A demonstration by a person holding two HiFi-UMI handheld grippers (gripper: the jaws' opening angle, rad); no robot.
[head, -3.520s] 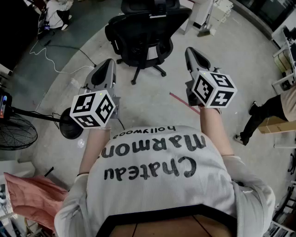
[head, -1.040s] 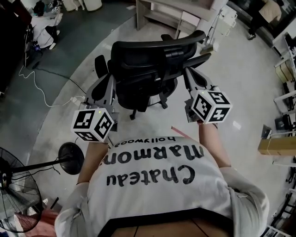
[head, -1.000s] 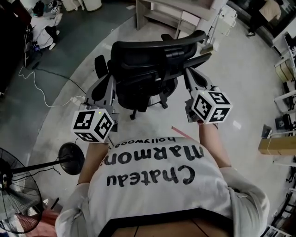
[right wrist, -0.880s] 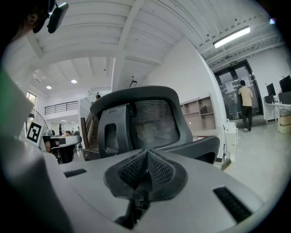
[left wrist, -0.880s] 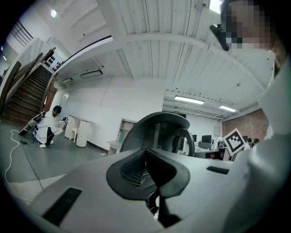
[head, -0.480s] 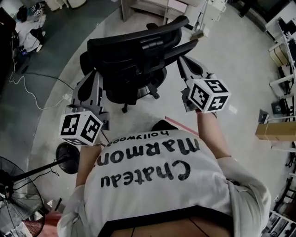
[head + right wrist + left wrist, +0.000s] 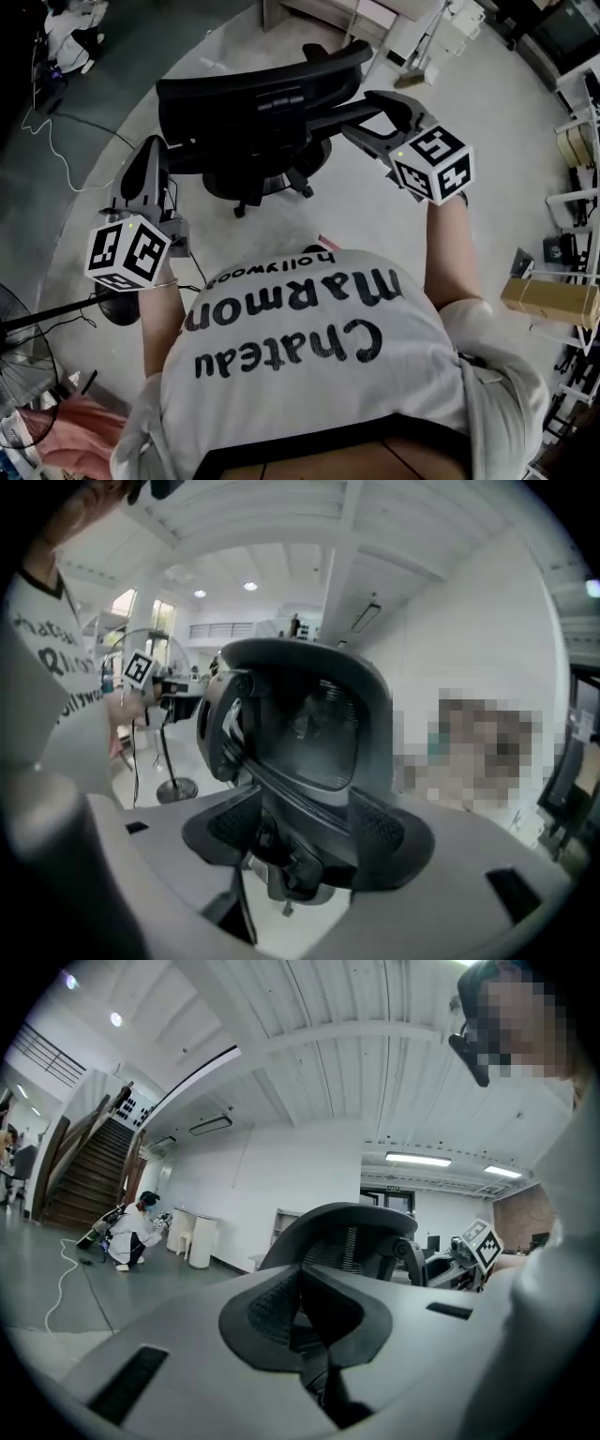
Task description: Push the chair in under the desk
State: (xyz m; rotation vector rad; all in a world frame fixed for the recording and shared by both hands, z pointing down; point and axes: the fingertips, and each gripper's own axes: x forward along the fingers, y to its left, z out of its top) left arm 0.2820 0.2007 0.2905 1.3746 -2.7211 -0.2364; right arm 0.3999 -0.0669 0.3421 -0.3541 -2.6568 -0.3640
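Observation:
The black office chair (image 7: 253, 108) stands on the floor with its back towards me. A pale desk (image 7: 349, 11) lies beyond it at the top edge. My right gripper (image 7: 364, 118) has just been opening. Its jaws stand wide around the right edge of the chair's back, and the pads are not visibly pressing. In the right gripper view the chair's back frame (image 7: 309, 724) fills the gap of the right gripper (image 7: 305, 834). My left gripper (image 7: 150, 150) is shut and empty beside the chair's left side. From the left gripper (image 7: 300, 1309) the chair's back (image 7: 352, 1237) rises just ahead.
A floor fan (image 7: 19, 323) and its round base (image 7: 117, 307) stand at lower left, with a white cable (image 7: 56, 141) trailing on the floor. A person crouches at the top left (image 7: 70, 23). A cardboard box (image 7: 548, 300) sits at right.
The right gripper's jaws have spread wide and the gripper has rolled and closed in on the chair's right edge. The left gripper has drifted left and down in the view.

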